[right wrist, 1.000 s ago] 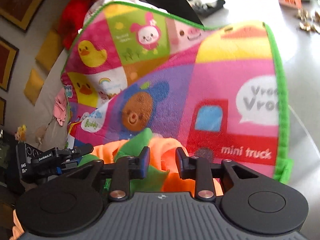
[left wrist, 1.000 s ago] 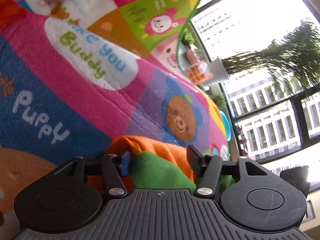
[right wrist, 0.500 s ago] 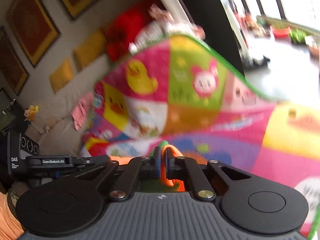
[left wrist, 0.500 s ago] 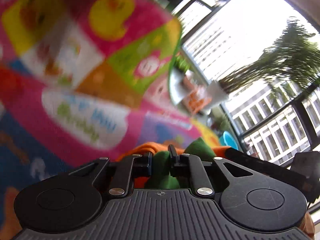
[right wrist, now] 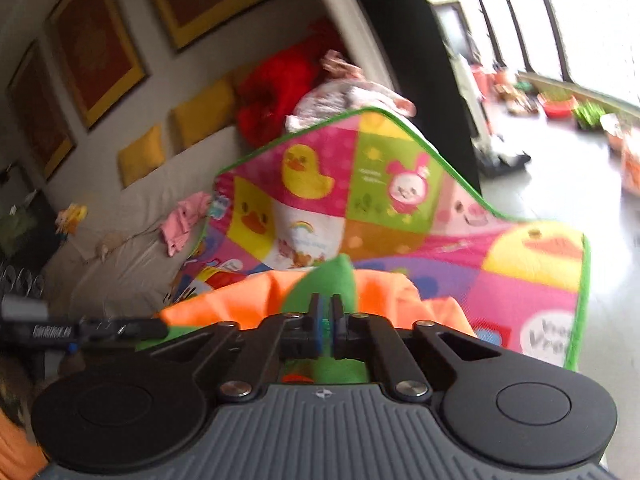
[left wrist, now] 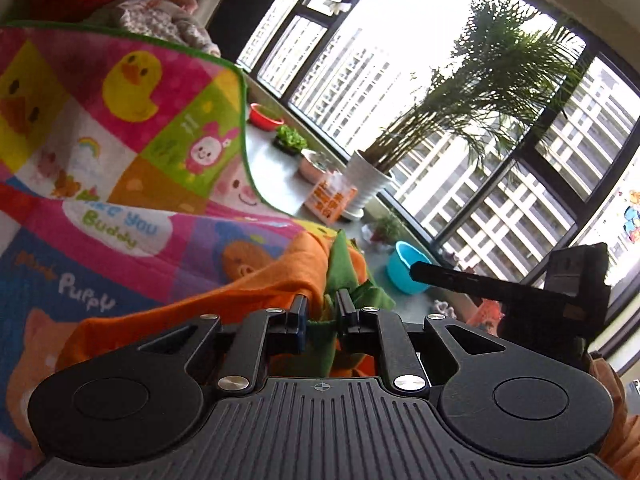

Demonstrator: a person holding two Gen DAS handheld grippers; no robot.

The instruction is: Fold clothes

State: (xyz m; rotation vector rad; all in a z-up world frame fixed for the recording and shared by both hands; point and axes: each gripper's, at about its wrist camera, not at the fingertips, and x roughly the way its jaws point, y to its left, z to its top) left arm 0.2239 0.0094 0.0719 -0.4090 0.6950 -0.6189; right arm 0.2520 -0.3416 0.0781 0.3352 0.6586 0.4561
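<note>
Left wrist: both claws, left claw (left wrist: 322, 312) and right claw (right wrist: 325, 320), pinch soft, crumpled orange-green cloth (left wrist: 240, 300).

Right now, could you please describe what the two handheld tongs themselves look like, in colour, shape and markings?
Both are alike. The left tongs have a ribbed dark grey body with a small crosshair mark, two round black discs at the sides, black linkage arms with silver rivets, and blue pads on the fingers. The right tongs match. In the right view the other unit shows white lettering, too blurred to read. No cables or sleeves are visible.
</note>
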